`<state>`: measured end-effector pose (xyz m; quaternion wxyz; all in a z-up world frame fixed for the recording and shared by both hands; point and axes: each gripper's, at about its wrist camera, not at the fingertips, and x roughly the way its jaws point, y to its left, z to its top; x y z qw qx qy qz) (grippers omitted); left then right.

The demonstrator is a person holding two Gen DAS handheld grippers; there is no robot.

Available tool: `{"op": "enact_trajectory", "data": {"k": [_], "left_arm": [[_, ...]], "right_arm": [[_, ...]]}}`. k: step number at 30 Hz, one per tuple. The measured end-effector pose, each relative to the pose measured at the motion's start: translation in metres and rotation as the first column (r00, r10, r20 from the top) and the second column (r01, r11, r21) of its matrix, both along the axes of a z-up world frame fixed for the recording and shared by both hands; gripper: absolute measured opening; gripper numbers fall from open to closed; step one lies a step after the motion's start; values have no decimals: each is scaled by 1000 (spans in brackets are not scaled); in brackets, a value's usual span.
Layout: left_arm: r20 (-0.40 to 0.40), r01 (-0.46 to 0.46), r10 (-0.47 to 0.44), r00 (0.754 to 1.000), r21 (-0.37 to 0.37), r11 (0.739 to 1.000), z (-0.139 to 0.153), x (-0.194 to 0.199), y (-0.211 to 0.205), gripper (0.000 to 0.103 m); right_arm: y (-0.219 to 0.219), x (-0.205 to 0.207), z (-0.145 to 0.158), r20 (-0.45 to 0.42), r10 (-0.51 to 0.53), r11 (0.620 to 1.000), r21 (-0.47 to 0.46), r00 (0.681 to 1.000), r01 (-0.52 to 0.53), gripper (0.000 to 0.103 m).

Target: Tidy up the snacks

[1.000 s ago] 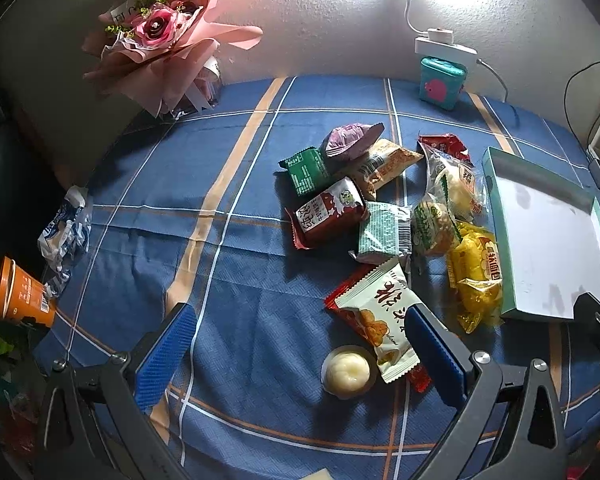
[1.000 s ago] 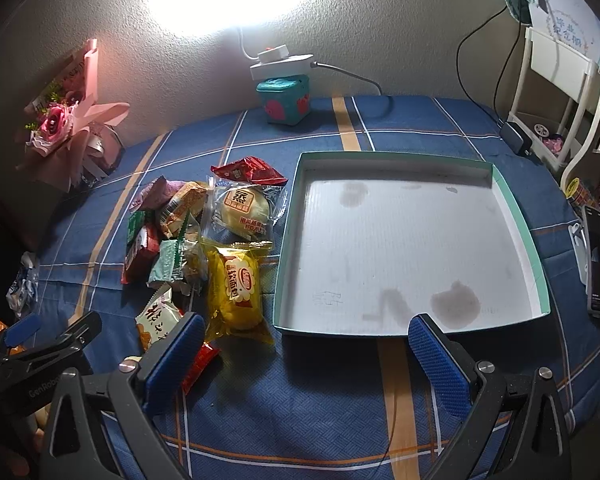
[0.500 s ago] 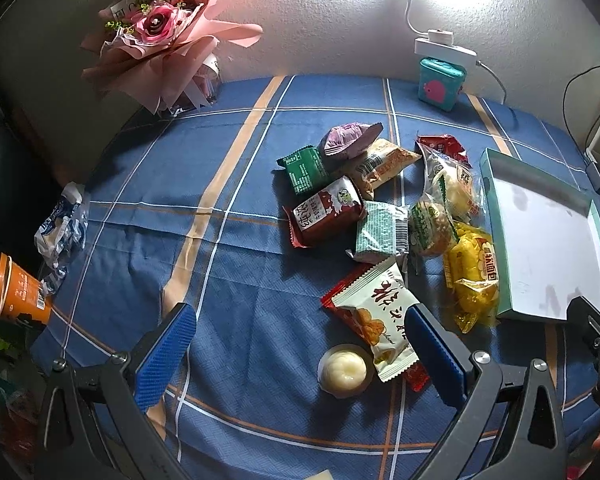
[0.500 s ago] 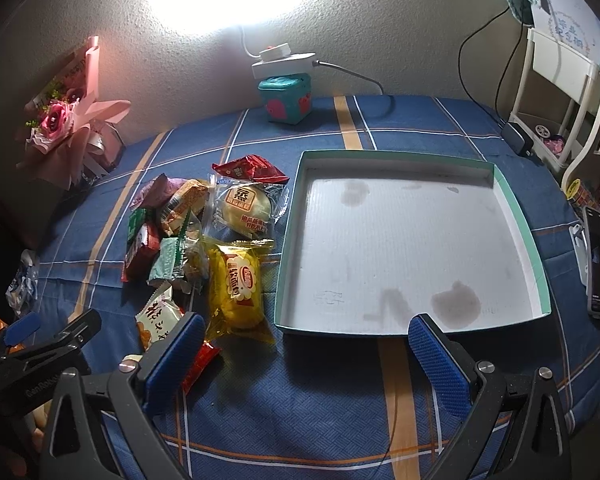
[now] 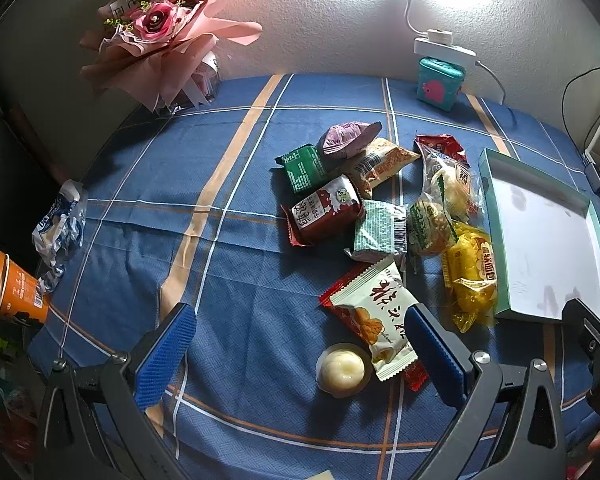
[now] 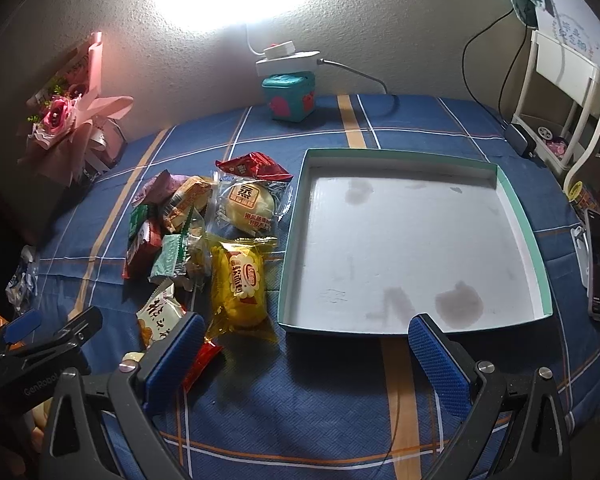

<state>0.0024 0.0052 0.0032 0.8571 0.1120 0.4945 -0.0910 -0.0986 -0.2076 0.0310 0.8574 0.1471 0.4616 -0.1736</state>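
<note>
Blue checked cloth covers the worktop. At its left edge stand an orange cup and a crumpled wrapper, with a pink bouquet behind. The left hand-held gripper hangs released above the cloth, its jaws wide apart, a small jelly cup lying between them. Just beyond, the snacks lie in a loose heap, a yellow bread pack nearest the shallow green-rimmed tray. The right hand-held gripper is also spread wide, holding nothing, before the tray's near edge.
</note>
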Motion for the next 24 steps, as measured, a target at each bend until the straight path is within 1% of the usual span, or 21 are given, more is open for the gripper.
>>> {"op": "enact_trajectory", "data": {"k": [24], "left_arm": [[-17, -17, 17, 1000, -6, 1000, -3, 2, 2, 103]], "right_arm": [[3, 1, 0, -3, 5, 1000, -2, 1000, -5, 103]]}}
